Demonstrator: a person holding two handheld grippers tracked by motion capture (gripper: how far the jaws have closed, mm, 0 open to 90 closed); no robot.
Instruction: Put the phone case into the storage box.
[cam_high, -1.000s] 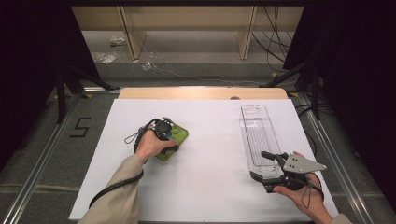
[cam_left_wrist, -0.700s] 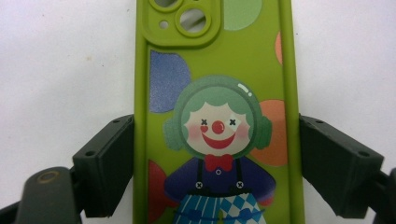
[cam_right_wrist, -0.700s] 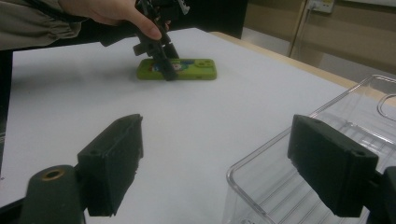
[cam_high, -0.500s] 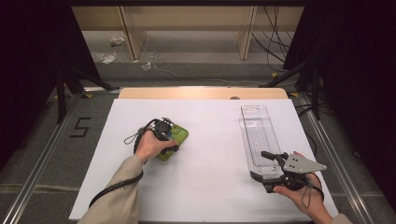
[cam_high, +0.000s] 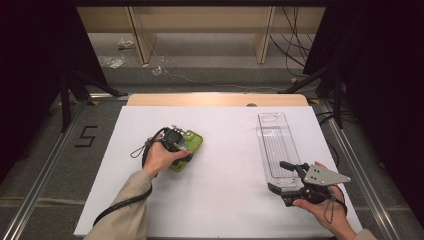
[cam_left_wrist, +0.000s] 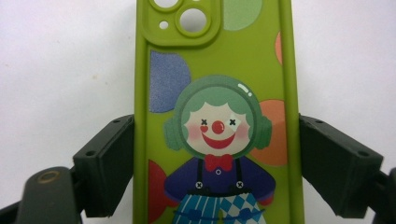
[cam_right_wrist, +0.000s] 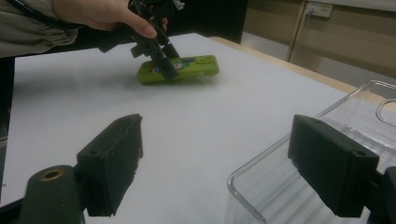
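A green phone case (cam_high: 194, 142) printed with a clown (cam_left_wrist: 217, 60) lies on the white table left of centre. My left gripper (cam_high: 180, 149) comes down on it from above. Its two jaws sit flush against the long sides of the case, shut on it (cam_left_wrist: 217, 163). From the right gripper view, the case (cam_right_wrist: 198, 65) looks slightly tipped under that gripper (cam_right_wrist: 163, 63). A long clear plastic tray (cam_high: 276, 145) lies at the right. My right gripper (cam_high: 279, 176) stands open at its near end, one jaw over the tray's corner (cam_right_wrist: 252, 186) and the other over bare table (cam_right_wrist: 215, 140).
The white board (cam_high: 225, 200) covers the table, with a wooden strip (cam_high: 215, 99) along its far edge. Metal rails (cam_high: 50, 165) run down both sides. Beyond the table are a dark floor, cables and wooden frame legs (cam_high: 140, 40).
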